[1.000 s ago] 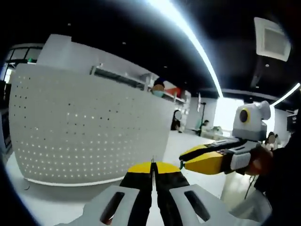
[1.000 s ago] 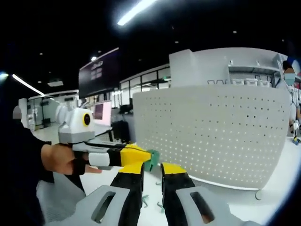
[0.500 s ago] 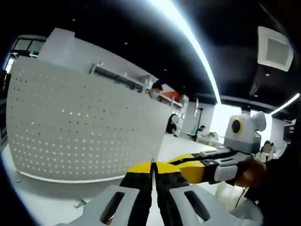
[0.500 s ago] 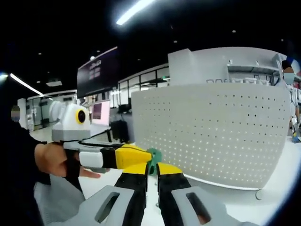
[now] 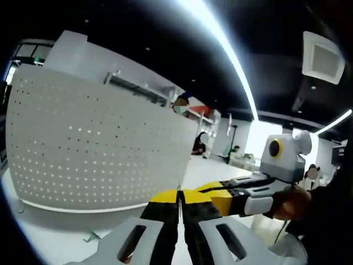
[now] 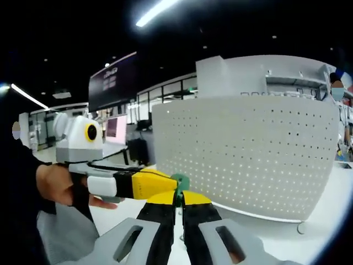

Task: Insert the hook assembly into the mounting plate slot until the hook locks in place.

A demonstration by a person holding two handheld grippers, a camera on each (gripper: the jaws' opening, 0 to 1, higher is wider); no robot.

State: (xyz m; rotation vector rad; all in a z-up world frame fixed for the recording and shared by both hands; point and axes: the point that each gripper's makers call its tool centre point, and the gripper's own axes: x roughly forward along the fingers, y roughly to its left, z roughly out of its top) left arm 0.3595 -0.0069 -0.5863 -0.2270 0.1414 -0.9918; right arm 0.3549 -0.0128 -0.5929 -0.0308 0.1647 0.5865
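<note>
Over the last second the right gripper has drawn its jaws together, from a clear gap to almost touching, now pinching the green hook assembly just above their yellow tips. In the right gripper view the left gripper comes in from the left, held by a hand, its yellow jaws meeting the green piece from the side. In the left gripper view the left gripper has its jaws pressed together; whether anything sits between them I cannot tell. Beside it the right gripper has moved in close, its tip now just at the left one's. Behind both stands the white perforated mounting plate, upright on the white table, well apart from the hook
</note>
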